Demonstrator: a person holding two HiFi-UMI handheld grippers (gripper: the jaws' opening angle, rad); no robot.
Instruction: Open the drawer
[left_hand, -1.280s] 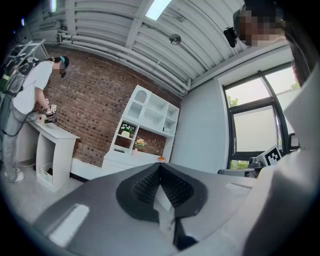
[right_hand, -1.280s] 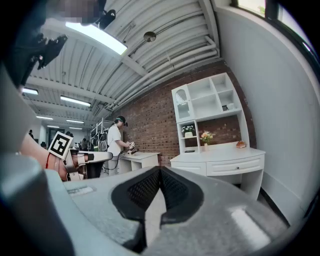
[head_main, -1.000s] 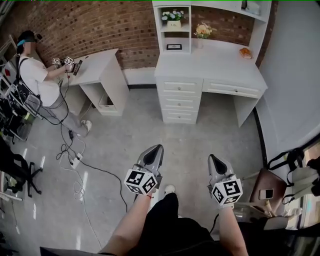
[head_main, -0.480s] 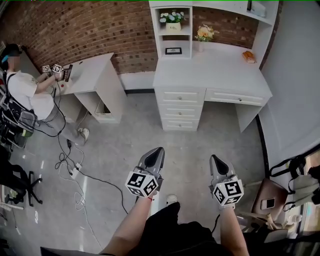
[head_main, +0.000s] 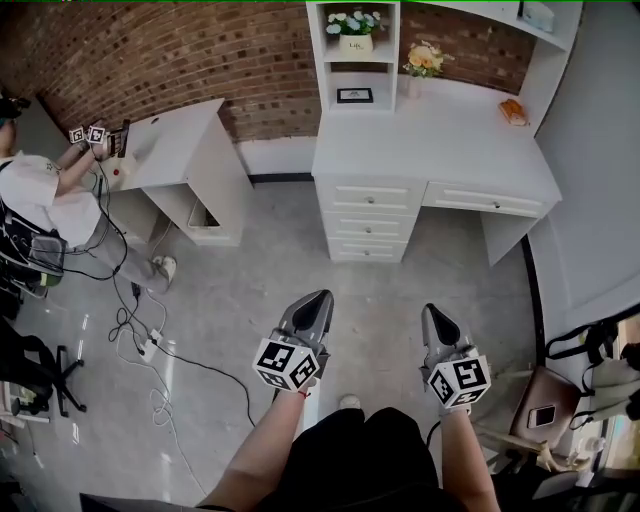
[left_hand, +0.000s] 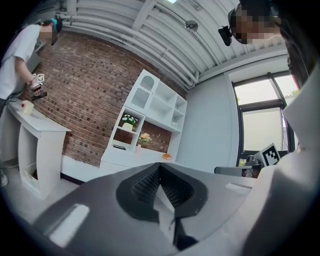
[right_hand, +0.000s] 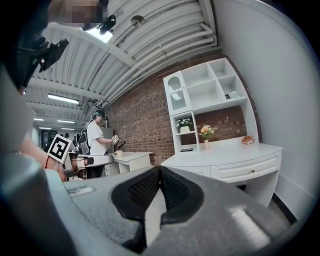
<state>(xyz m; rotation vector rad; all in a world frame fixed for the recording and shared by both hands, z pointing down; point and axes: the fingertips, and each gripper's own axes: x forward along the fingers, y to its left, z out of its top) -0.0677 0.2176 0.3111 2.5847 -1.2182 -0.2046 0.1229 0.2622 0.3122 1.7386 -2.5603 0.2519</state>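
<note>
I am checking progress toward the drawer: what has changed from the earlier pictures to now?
The wearer has walked closer: the white desk and its drawers look nearer. The left tongs and right tongs stay shut, empty, held ahead; no drawer opened.

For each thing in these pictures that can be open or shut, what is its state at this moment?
left gripper: shut, nothing between the jaws
right gripper: shut, nothing between the jaws
stack of three drawers: all closed
wide drawer: closed
</note>
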